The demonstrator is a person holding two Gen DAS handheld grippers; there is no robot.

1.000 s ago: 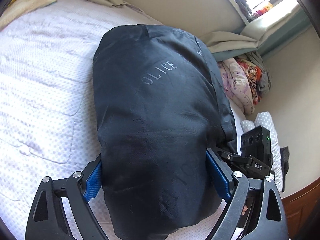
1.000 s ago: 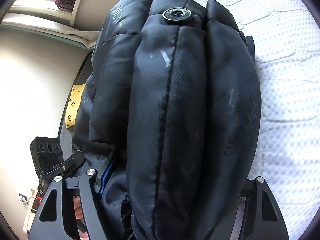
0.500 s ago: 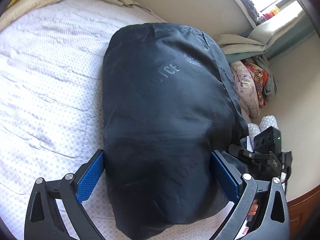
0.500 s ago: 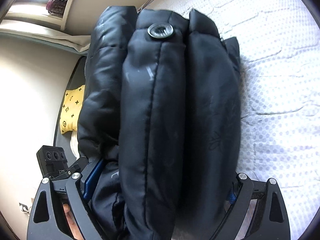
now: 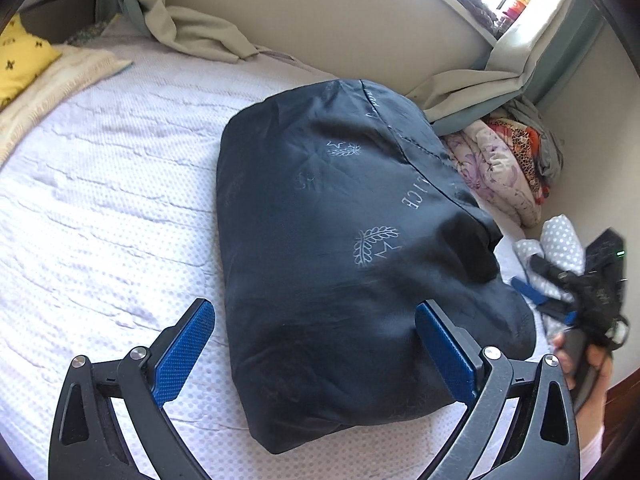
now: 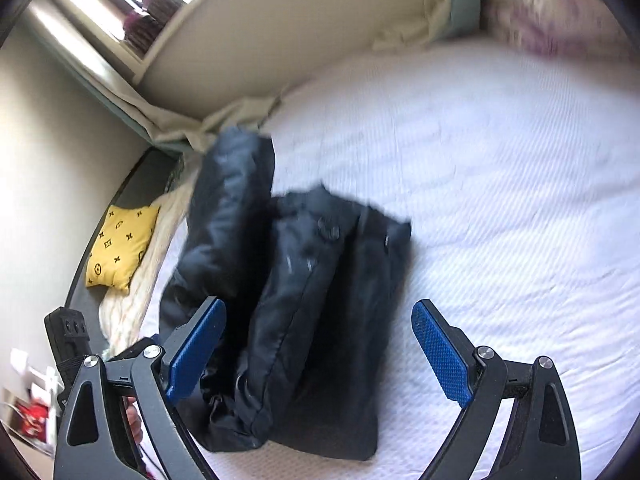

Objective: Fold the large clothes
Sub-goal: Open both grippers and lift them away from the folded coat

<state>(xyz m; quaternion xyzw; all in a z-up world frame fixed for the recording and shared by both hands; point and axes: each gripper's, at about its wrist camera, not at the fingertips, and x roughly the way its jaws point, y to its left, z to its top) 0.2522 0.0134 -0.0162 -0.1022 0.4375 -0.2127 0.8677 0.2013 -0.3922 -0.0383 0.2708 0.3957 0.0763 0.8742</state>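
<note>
A folded black padded jacket [image 5: 340, 248] with pale printed emblems lies as a thick bundle on the white bedspread [image 5: 100, 208]. My left gripper [image 5: 316, 344] is open, its blue pads on either side of the bundle's near end, not pressing it. In the right wrist view the jacket [image 6: 296, 304] shows its stacked folded layers and a snap button. My right gripper [image 6: 320, 340] is open and empty, pulled back from the bundle's end. The right gripper also shows in the left wrist view [image 5: 576, 288], beyond the bundle at the right.
A yellow patterned cushion [image 6: 120, 244] and a cream blanket [image 5: 60, 80] lie at the head of the bed. Floral bedding [image 5: 504, 164] is piled by the wall. A beige curtain [image 5: 192, 32] drapes onto the bed below the window sill.
Both grippers opened and let go of the jacket bundle, then drew back from it. The bundle now rests on the bed by itself. The right wrist view is blurred from motion.
</note>
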